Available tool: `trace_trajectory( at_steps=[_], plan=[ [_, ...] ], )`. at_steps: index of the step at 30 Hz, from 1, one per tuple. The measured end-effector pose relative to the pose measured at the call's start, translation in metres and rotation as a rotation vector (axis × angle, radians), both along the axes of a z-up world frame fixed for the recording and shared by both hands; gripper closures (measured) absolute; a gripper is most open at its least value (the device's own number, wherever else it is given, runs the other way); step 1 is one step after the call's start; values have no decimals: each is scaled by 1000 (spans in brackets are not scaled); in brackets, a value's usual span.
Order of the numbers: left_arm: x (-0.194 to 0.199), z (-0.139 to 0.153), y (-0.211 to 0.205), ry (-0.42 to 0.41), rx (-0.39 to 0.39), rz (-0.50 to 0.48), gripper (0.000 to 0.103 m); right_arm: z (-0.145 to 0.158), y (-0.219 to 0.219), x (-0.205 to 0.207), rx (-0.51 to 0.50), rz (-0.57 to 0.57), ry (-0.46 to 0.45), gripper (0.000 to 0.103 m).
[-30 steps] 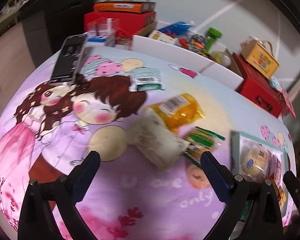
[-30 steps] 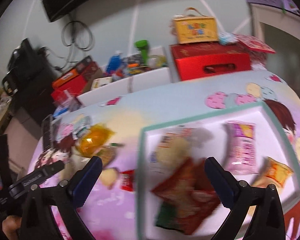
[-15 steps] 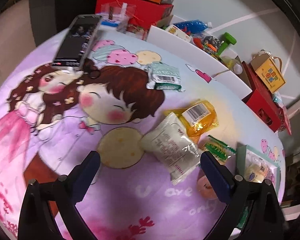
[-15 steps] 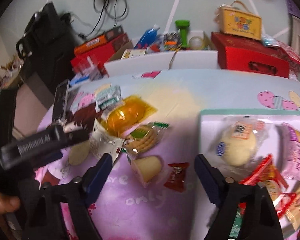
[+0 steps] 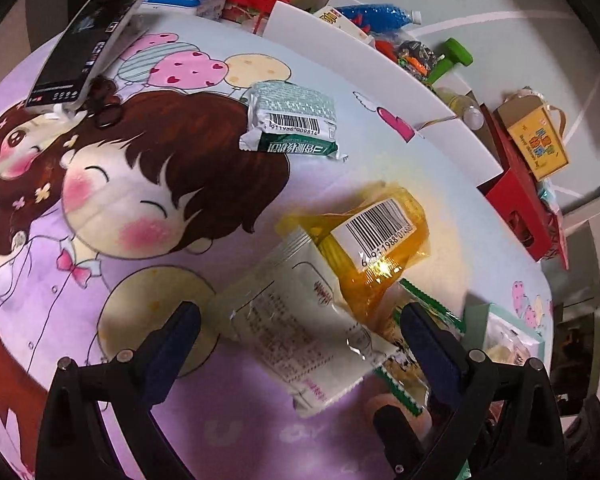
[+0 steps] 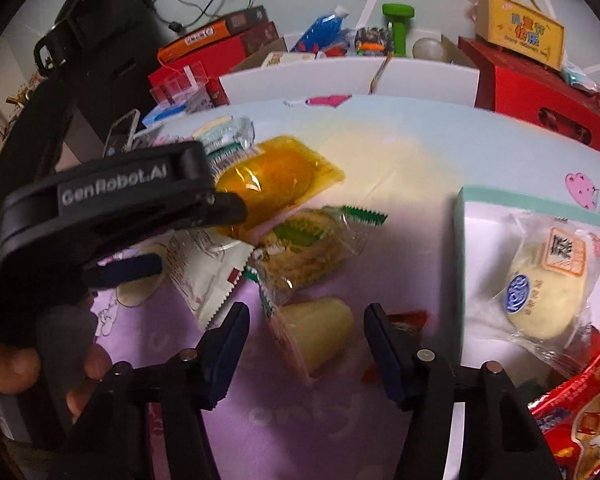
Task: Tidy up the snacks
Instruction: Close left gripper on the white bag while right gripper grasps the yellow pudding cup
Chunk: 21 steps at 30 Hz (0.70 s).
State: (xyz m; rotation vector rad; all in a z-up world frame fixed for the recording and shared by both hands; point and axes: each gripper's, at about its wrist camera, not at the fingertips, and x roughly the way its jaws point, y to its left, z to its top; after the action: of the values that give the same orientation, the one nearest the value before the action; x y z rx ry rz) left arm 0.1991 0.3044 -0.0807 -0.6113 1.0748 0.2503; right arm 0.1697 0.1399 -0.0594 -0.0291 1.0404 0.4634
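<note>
Left claw (image 5: 300,332): jaws spread wide, holding nothing; the white snack packet (image 5: 296,332) lies flat on the table (image 5: 180,420) between its blue fingers (image 5: 172,336), not gripped; the orange jelly pack (image 5: 376,248) lies just beyond, its near edge overlapping the packet; a green-edged cookie wrapper (image 5: 432,308) sits under the right finger; farther left, a pale green wafer pack (image 5: 296,120) lies apart, and a phone (image 5: 88,36) rests at the far left corner of the table.

Right claw (image 6: 306,336): jaws wide, empty; a pale yellow jelly cup (image 6: 320,332) lies on its side between the fingers, contact not discernible; a small red wrapper (image 6: 408,320) sits by the right finger; the cookie wrapper is just beyond the cup; to the right, the white tray (image 6: 484,216) holds a round cake in clear wrap (image 6: 548,288) and red packets (image 6: 580,408) at its near end.
</note>
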Motion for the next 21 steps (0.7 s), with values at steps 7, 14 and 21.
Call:
trace_trajectory(
  at_steps=[7,14,21],
  plan=[
    [6,0,-4,12,67,-8,19,-5,2,2,-27,-2,-2,50],
    [-5,-1,-8,39,119,-37,28,-3,-4,0,-15,-15,4,57],
    [-21,1,-9,44,117,-32,29,8,-8,-7,16,-11,-6,61]
  ],
)
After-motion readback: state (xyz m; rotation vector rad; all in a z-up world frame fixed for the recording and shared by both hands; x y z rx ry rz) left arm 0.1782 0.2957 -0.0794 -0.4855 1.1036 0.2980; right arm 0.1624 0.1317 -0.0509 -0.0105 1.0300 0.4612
